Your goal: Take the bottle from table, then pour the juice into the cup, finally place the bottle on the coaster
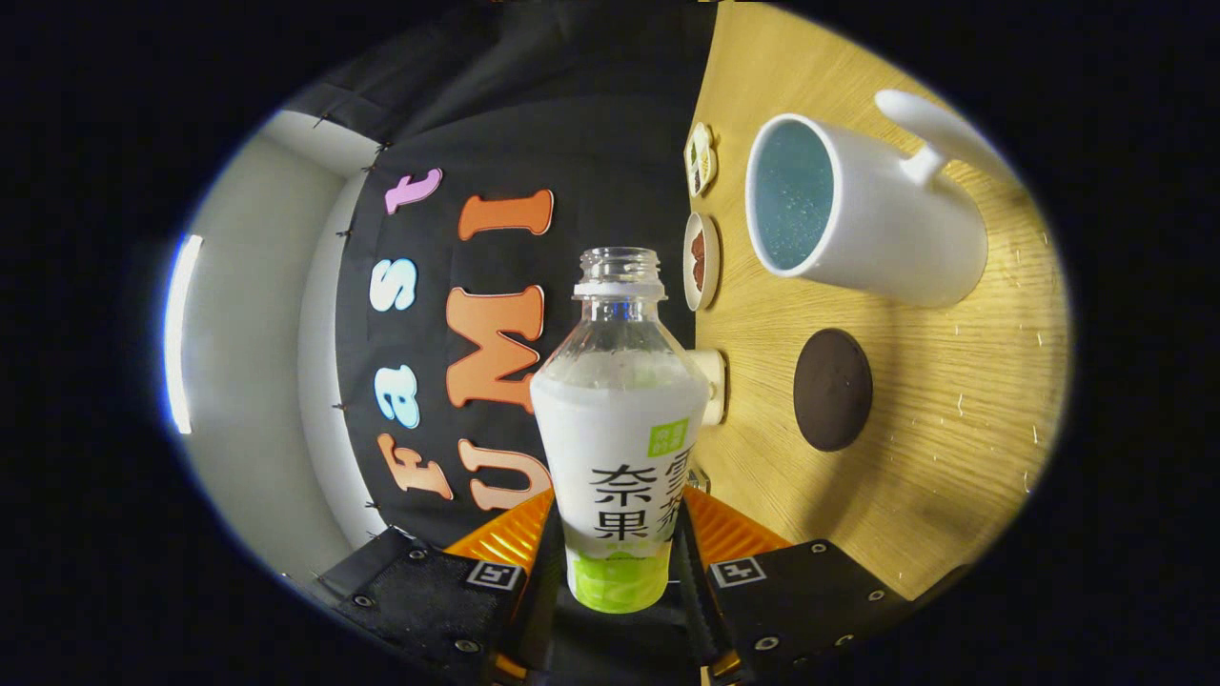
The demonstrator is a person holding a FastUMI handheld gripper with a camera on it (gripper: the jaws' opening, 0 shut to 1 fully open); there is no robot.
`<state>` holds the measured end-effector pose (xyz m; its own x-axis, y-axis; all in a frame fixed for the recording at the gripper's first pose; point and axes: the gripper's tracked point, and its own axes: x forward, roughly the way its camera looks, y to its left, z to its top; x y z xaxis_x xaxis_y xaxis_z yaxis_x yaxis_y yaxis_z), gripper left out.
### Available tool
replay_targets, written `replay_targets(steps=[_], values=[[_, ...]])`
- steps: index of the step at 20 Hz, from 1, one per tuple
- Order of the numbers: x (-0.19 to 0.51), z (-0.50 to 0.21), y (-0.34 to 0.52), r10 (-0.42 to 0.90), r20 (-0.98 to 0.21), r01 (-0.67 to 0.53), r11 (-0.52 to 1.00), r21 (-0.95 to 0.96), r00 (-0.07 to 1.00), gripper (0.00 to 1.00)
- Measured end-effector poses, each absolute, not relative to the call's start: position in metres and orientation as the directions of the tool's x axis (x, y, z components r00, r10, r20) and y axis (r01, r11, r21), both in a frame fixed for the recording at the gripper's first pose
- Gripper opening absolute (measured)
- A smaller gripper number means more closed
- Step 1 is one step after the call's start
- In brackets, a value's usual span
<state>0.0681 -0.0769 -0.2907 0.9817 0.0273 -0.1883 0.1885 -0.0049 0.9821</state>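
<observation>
My gripper (618, 557) is shut on a clear plastic bottle (620, 419) with a white label and a green base; both fingers press its lower body. The bottle has no cap on and holds pale juice up to its shoulder. The whole view is rolled sideways, so the wooden table (953, 457) stands like a wall to the right of the bottle. A white mug (877, 224) with a blue-speckled inside lies beyond the bottle's neck, its mouth facing the bottle. A dark round coaster (832, 389) sits on the table near the mug, to the right of the bottle's shoulder.
Two small decorated dishes (701, 257) and a pale round object (713, 386) line the table's far edge by the black cloth wall. A white wall with a light strip (181, 333) lies beyond on the other side.
</observation>
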Motion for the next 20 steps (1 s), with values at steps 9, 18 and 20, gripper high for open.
replay_targets(steps=[9, 18, 20], values=[[0.067, -0.291, -0.089, -0.004, -0.191, 0.189, -0.121, 0.974, 0.982, 0.57], [0.074, -0.285, -0.103, -0.034, -0.193, 0.184, -0.176, 0.967, 0.981, 0.57], [0.074, -0.284, -0.106, -0.039, -0.191, 0.181, -0.185, 0.966, 0.981, 0.57]])
